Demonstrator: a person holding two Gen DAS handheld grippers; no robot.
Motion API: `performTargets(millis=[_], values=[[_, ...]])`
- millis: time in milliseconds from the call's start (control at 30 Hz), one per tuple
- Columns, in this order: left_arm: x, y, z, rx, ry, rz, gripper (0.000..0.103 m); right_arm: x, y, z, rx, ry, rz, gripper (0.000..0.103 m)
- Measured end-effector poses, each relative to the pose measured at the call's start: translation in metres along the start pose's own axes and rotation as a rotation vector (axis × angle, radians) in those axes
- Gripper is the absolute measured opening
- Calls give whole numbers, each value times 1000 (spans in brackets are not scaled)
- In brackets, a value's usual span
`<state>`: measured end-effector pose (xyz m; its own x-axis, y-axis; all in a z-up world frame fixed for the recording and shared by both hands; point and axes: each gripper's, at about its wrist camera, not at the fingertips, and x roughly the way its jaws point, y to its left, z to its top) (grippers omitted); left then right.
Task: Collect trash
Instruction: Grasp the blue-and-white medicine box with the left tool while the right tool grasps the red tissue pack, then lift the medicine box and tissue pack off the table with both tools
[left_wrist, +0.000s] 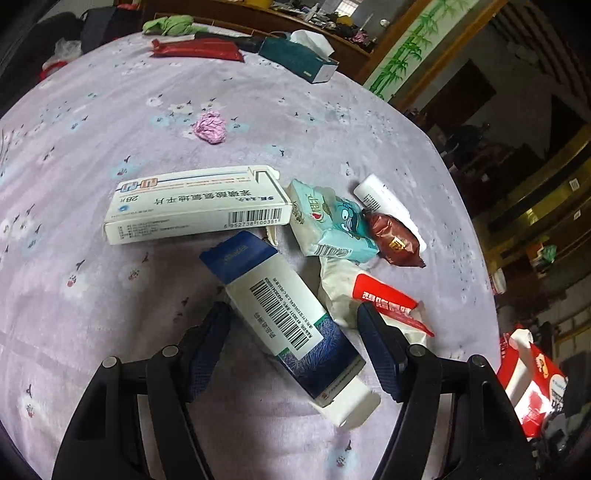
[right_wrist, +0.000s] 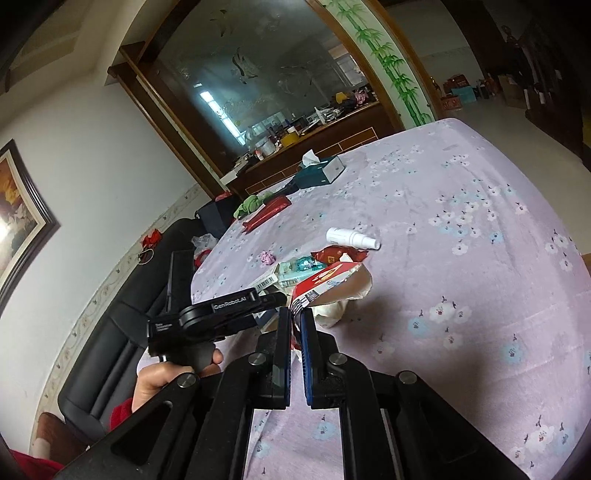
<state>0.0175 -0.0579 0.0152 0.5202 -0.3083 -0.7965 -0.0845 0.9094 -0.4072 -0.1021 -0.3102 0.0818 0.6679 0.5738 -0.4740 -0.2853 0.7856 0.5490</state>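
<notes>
1. Two grippers were over the lilac flowered tablecloth (left_wrist: 110, 110). The left gripper (left_wrist: 295, 325) hung spread wide, gripping nothing, its fingers either side of a blue-and-white carton (left_wrist: 284, 314) lying slantwise beneath it.
2. The right gripper (right_wrist: 295, 332) was clenched on the edge of a red-and-white wrapper (right_wrist: 321, 282), lifted clear of the cloth, with a crumpled white tissue (right_wrist: 343, 299) just behind it.
3. A hand (right_wrist: 162, 380) held the left gripper's handle at the table's near edge.
4. Next out, the litter pile: a long white medicine box (left_wrist: 195, 206), a teal tissue pack (left_wrist: 332, 221) touching it, a brown snack packet (left_wrist: 395, 240) and a white bottle (left_wrist: 384, 199) on its side.
5. Beyond that, a pink paper ball (left_wrist: 210, 127) sat alone.
6. Farthest off, a red pouch (left_wrist: 195, 50), a green cloth (left_wrist: 170, 26) and a dark teal tissue box (left_wrist: 295, 55) lined the far edge.
</notes>
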Motion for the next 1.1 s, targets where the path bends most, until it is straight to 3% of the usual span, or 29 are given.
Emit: performTargets(millis=[67, 200, 300, 533, 633, 900, 1100], values=[[-4, -2, -4, 39, -2, 2, 58, -3, -2, -2, 6, 2, 1, 5], [-13, 5, -13, 105, 16, -3, 49, -4, -2, -4, 2, 4, 1, 5], [-21, 15, -24, 145, 31, -29, 49, -3, 0, -5, -8, 10, 3, 5], [-32, 21, -40, 213, 3, -14, 48, 10, 13, -12, -35, 38, 4, 5], [-31, 17, -42, 231, -11, 32, 33, 14, 17, -16, -61, 39, -23, 5], [-78, 0, -56, 282, -174, 10, 33, 13, 22, -23, -110, 24, -97, 5], [-98, -28, -69, 370, -243, -19, 33, 11, 30, -25, -132, 7, -112, 5]])
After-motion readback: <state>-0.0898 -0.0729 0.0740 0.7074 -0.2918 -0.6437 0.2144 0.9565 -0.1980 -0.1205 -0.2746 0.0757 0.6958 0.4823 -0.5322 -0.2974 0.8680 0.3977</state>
